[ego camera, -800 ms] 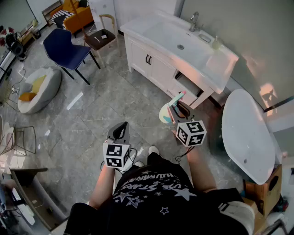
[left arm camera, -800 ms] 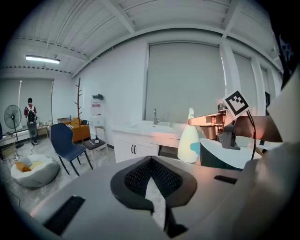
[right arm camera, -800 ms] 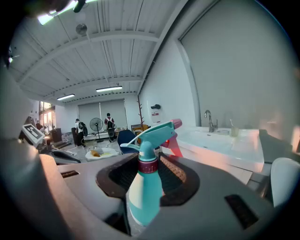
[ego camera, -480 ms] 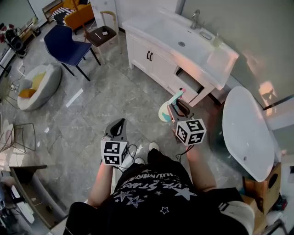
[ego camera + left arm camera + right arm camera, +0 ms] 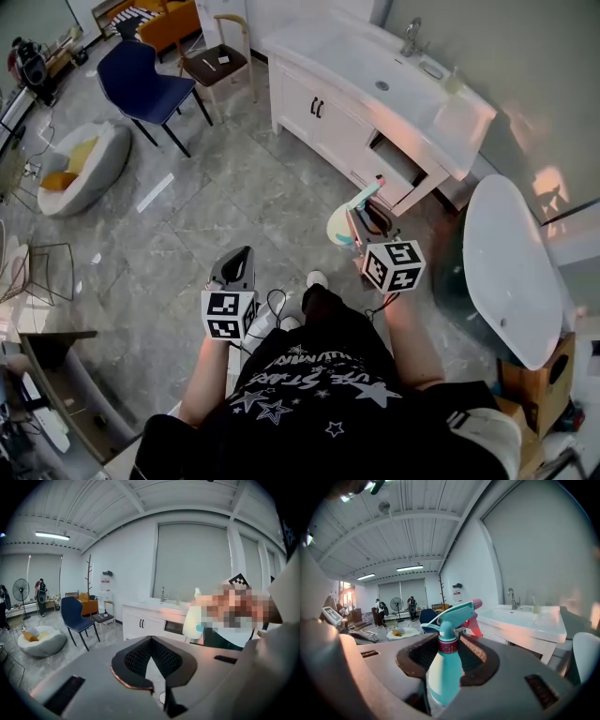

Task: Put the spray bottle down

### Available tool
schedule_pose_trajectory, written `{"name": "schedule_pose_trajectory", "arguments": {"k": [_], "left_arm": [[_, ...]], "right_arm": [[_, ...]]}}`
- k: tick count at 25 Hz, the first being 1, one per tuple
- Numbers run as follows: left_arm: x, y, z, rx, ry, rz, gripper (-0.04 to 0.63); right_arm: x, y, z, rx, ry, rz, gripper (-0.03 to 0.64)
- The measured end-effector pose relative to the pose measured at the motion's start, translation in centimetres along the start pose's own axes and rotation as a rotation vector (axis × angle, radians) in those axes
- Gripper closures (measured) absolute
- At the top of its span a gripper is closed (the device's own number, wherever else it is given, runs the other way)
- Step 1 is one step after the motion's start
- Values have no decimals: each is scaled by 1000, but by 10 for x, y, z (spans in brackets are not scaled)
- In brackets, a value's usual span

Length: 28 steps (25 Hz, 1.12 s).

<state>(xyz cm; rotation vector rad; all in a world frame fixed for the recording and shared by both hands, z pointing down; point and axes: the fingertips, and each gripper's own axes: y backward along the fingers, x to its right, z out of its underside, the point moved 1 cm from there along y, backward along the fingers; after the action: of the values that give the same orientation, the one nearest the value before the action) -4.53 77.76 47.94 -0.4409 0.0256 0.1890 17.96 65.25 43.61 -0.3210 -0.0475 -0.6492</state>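
A teal and white spray bottle (image 5: 343, 226) with a teal trigger and a pink nozzle hangs in the air over the grey tile floor, in front of the vanity. My right gripper (image 5: 362, 222) is shut on it; in the right gripper view both pads press the bottle (image 5: 444, 672) below its dark red collar. My left gripper (image 5: 240, 263) is lower and to the left, held above the floor. Its fingertips meet with nothing between them in the left gripper view (image 5: 151, 641), where the bottle (image 5: 192, 620) shows at the right.
A white vanity (image 5: 330, 120) with a sink and tap stands ahead, one drawer (image 5: 397, 171) pulled out. A white bathtub (image 5: 506, 267) lies to the right. A blue chair (image 5: 142, 82), a wooden chair (image 5: 217, 64) and a beanbag (image 5: 82, 167) stand at the left.
The head view has drifted a little, so the room sits slightly differently. Both grippers keep nearly the same places and the bottle stays in the right one.
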Motion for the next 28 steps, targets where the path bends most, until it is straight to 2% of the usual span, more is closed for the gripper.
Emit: {"name": "schedule_pose_trajectory", "arguments": {"k": [6, 12, 15, 20, 28], "left_arm": [[-22, -28, -23, 20, 14, -14, 580], [-49, -90, -42, 0, 31, -49, 580], [-69, -136, -60, -16, 33, -74, 580], [-97, -217, -117, -6, 16, -91, 580], [-113, -357, -182, -16, -10, -68, 580]], "right_arm": [[19, -38, -19, 28, -9, 4, 472], [61, -119, -32, 23, -31, -16, 472], [89, -171, -47, 26, -47, -28, 472], [133, -256, -85, 29, -55, -54, 472], [215, -363, -127, 25, -73, -76, 472]]}}
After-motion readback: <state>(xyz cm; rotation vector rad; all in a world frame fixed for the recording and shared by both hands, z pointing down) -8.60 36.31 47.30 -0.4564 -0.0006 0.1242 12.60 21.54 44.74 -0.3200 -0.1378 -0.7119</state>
